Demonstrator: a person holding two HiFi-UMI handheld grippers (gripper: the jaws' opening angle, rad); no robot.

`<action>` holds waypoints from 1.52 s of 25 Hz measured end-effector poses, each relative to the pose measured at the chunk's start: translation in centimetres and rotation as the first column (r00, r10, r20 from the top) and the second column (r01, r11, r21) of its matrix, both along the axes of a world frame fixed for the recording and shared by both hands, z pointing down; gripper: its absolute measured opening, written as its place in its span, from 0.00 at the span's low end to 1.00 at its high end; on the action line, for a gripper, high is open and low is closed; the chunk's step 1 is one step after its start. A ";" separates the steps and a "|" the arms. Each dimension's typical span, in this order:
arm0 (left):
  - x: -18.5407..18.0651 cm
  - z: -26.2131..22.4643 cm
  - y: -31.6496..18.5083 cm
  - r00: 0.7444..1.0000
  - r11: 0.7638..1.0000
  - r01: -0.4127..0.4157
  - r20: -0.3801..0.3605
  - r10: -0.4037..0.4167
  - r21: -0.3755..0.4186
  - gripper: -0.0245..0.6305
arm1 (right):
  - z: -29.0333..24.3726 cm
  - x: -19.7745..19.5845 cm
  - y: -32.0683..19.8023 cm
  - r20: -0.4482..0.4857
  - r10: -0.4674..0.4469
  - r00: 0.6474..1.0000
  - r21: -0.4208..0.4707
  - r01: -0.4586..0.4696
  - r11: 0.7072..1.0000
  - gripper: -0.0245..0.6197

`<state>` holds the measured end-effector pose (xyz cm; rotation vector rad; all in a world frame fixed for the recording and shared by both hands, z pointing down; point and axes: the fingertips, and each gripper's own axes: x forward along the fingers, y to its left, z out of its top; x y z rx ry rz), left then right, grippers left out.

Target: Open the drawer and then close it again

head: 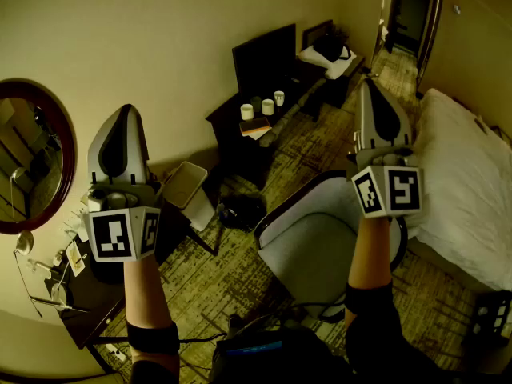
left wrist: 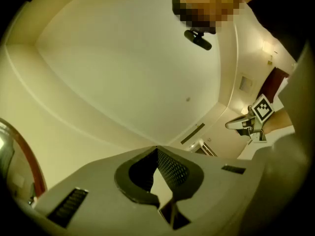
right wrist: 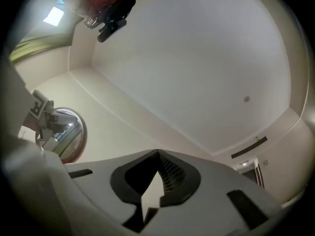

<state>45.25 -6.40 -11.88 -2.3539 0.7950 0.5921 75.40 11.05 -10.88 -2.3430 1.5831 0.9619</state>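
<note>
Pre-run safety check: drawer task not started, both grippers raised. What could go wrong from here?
1. Both the left gripper and right gripper are shut, empty and pointing upward; they would likely need opening before taking any handle.
2. The chair sits directly under the right gripper in the head view, so lowering it could clip the chair.
3. The light is dim and no drawer shows clearly, so the reach may be misjudged.

cups [head: 267, 106] on desk [head: 226, 126], chair [head: 308, 246] left of bed [head: 468, 182]

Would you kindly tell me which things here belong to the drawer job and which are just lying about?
Job: left claw, right claw, both shut, empty; no drawer discernible.
Lying about: cups, chair, bed, mirror, bin.
</note>
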 end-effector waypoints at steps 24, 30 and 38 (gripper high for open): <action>-13.0 43.3 -0.2 0.910 0.681 0.382 0.382 -0.160 -0.625 0.04 | 44.9 -5.9 -3.1 0.409 -0.085 0.909 -0.614 0.343 0.711 0.05; -21.1 44.1 3.7 0.854 0.564 0.520 0.398 -0.335 -0.641 0.04 | 45.9 -18.1 -8.0 0.445 -0.339 0.829 -0.616 0.558 0.556 0.05; -35.5 44.5 7.1 0.760 0.454 0.637 0.405 -0.509 -0.624 0.04 | 46.0 -34.4 -11.7 0.430 -0.551 0.715 -0.629 0.675 0.385 0.05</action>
